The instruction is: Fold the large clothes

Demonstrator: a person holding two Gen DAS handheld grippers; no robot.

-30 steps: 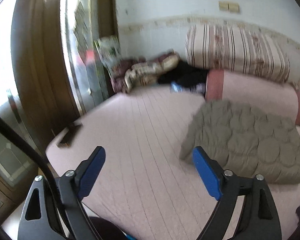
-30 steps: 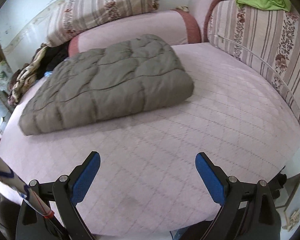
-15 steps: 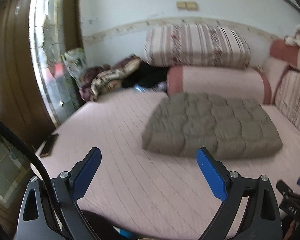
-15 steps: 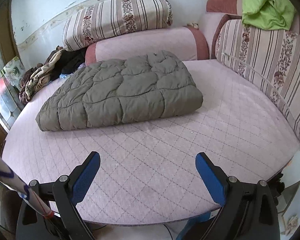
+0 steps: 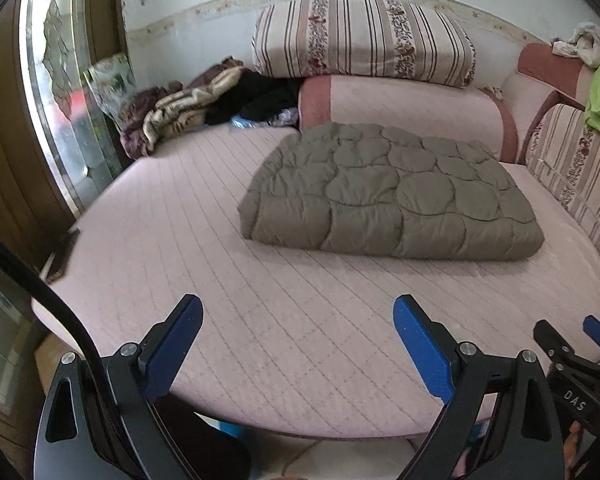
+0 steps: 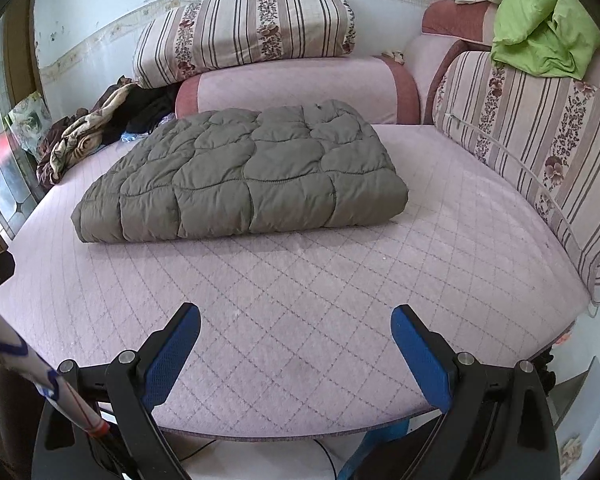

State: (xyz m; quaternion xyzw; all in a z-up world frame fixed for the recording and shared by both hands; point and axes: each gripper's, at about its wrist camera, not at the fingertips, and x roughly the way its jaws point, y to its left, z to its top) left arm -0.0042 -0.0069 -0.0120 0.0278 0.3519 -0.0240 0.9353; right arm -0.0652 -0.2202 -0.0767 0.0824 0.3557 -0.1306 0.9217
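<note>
The olive-grey quilted padded garment [image 6: 240, 176] lies folded into a thick rectangular bundle on the pink quilted bed surface [image 6: 300, 300], set toward the far edge just in front of the pink cylindrical bolster [image 6: 300, 84], with its near edge well apart from the front edge of the bed. The left gripper [image 5: 298, 338] and the right gripper [image 6: 296, 336] both hang over the front edge of the bed with blue-padded fingers [image 6: 172, 356] spread wide and nothing between them; neither touches the garment. Judged from the compact, squared shape of the bundle, the folding step appears complete or nearly so, and the grippers stand in a withdrawn position. The next move, if any fold remains, calls for both grippers to advance across the bed to the near edge of the bundle and close on its corners; otherwise a further garment must be fetched, possibly from the heap of dark and beige clothes [image 5: 204, 100] at the far left corner. Compared with the views one second earlier, both cameras now stand further back and more level: the left view has swung from the window side toward the bundle, and the whole bundle plus the striped floral cushion [image 6: 240, 28] above the bolster now fall within the right view.
</note>
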